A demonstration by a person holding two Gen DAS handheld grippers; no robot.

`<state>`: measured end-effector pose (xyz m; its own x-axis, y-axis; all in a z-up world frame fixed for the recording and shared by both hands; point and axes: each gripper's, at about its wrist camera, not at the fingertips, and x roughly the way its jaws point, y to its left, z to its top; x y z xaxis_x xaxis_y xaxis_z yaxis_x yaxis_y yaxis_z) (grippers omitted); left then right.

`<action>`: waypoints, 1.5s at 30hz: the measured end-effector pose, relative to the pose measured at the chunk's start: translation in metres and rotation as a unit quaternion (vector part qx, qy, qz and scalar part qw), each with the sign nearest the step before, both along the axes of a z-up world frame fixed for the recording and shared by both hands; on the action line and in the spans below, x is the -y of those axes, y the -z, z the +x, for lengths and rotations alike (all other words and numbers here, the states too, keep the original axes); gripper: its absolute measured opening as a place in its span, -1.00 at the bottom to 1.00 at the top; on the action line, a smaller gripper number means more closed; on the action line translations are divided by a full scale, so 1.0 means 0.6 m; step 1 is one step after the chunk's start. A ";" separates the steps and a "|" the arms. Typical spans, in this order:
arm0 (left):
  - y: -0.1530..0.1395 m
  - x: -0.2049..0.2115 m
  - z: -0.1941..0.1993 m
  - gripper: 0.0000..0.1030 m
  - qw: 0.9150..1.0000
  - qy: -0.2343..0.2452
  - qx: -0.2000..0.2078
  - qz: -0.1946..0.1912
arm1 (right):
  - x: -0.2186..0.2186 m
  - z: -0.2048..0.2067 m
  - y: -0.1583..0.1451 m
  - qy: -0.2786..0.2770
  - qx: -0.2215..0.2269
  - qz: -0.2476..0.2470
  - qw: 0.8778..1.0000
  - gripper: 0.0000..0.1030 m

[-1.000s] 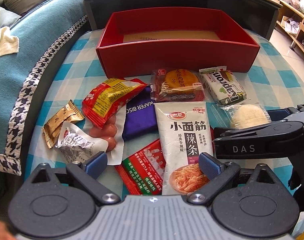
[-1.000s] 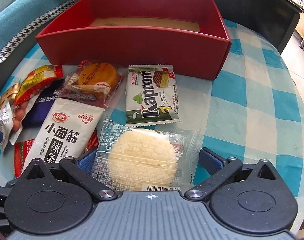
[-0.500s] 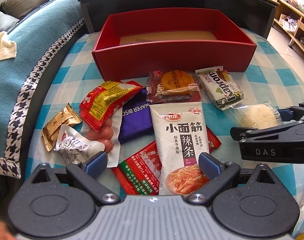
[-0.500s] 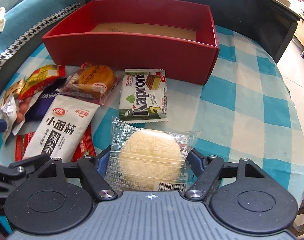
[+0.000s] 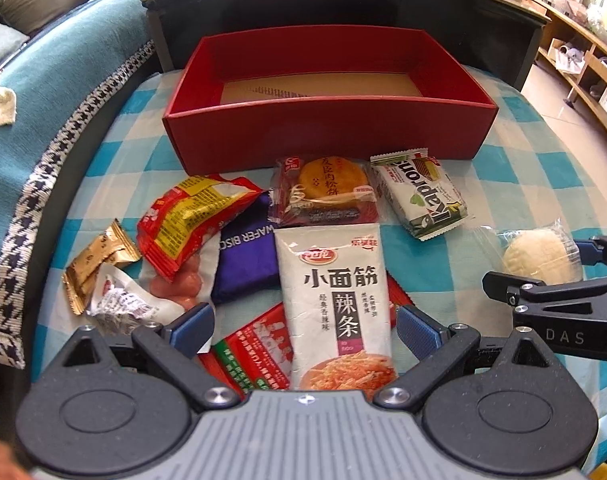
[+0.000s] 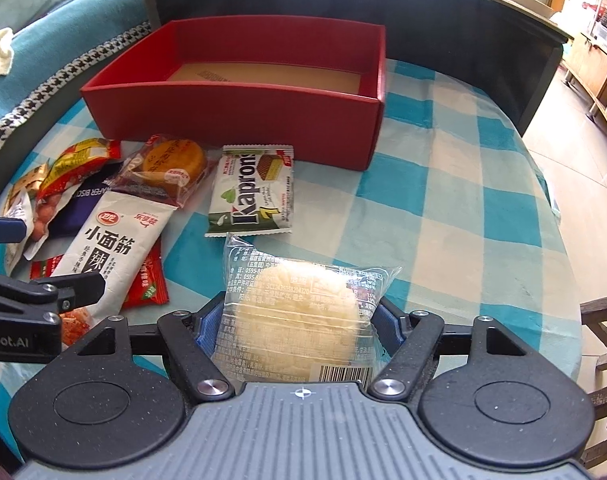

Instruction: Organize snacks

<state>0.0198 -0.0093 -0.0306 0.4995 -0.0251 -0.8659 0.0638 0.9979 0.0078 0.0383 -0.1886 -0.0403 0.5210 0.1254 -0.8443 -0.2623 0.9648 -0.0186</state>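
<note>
My right gripper (image 6: 297,320) holds a clear packet with a pale round pastry (image 6: 299,312) between its blue pads; the jaws are still closing and the pads press on its sides. The packet hangs a little above the checked cloth. In the left wrist view the pastry (image 5: 539,256) shows at the right edge. My left gripper (image 5: 303,324) is open, low over a white spicy-strip packet (image 5: 335,292), without touching it. An open red box (image 6: 231,114) with a bare brown floor stands behind the snacks.
Loose on the blue-checked tablecloth (image 6: 463,200) lie a Kapron wafer (image 6: 255,196), a brown cake packet (image 5: 327,192), a purple wafer pack (image 5: 245,260), a red-yellow bag (image 5: 187,216), a gold sachet (image 5: 99,256) and a red-green packet (image 5: 259,352). A teal sofa throw (image 5: 31,128) lies left, a dark cabinet (image 5: 343,8) behind.
The right gripper's jaws closed from wide open onto the pastry packet and lifted it slightly, drawing back toward the table's right side. The left gripper stayed nearly still.
</note>
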 end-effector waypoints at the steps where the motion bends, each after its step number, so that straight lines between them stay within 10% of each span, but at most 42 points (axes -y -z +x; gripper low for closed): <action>1: 0.003 0.004 0.002 1.00 1.000 0.002 -0.004 -0.003 | 0.004 -0.001 0.000 0.002 -0.001 0.001 1.000 0.53; 10: 0.040 0.040 0.027 1.00 0.999 0.015 -0.041 0.015 | 0.024 -0.013 0.005 0.010 -0.011 0.006 1.000 0.53; 45: -0.017 0.031 -0.003 0.48 0.999 0.023 0.016 0.033 | -0.011 -0.013 -0.024 -0.012 0.027 0.006 1.000 0.53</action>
<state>0.0178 -0.0277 -0.0205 0.5265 0.0093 -0.8501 0.1072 0.9912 0.0772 0.0306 -0.1818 -0.0257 0.5624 0.1484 -0.8135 -0.2841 0.9585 -0.0216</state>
